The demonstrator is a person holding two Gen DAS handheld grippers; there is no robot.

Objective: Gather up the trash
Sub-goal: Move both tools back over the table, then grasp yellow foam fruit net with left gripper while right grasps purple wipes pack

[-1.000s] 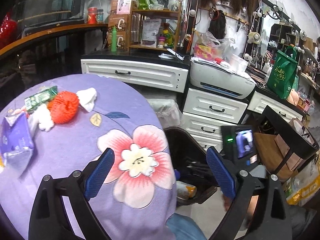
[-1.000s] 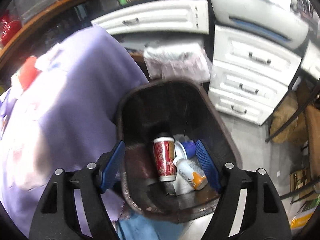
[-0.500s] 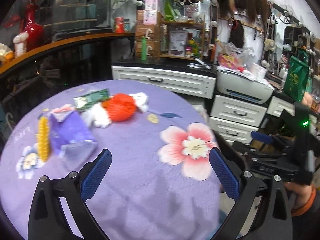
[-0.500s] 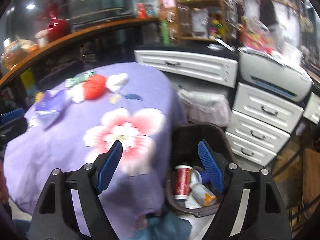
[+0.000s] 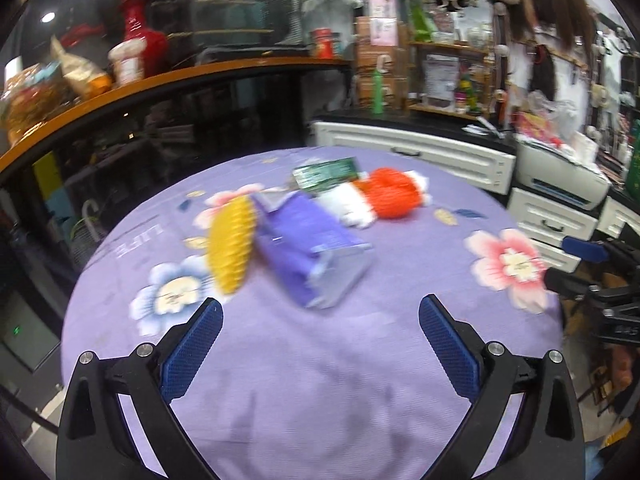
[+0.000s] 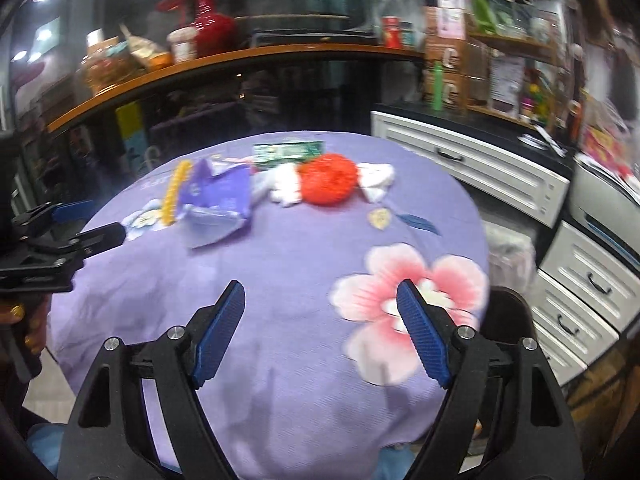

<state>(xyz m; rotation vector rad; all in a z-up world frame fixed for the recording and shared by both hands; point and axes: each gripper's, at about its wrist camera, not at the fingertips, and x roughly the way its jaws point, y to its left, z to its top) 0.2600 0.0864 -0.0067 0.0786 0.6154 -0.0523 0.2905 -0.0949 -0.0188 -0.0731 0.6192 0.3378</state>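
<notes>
Left wrist view: left gripper (image 5: 320,322) spread wide, nothing between the pads, hanging over the near part of the purple floral tablecloth (image 5: 320,392). Trash lies in a loose cluster ahead: purple packet (image 5: 310,250) nearest, yellow honeycomb piece (image 5: 233,246) touching its left side, white tissue (image 5: 352,208) and orange mesh ball (image 5: 394,198) behind, green wrapper (image 5: 325,172) farthest. Picture blurred; fine edges unclear.

Right wrist view: right gripper (image 6: 320,328) also fully parted and empty, over the cloth near the pink flower print. Dark bin (image 6: 510,312) shows just off the table's right edge.

Judgement: the step is a reach for the next piece. The purple packet looks like the easiest target for the left tool. Come in low, straddle its crumpled open end, close on the film without pinching the cloth. The yellow piece touches it and may drag along.
</notes>
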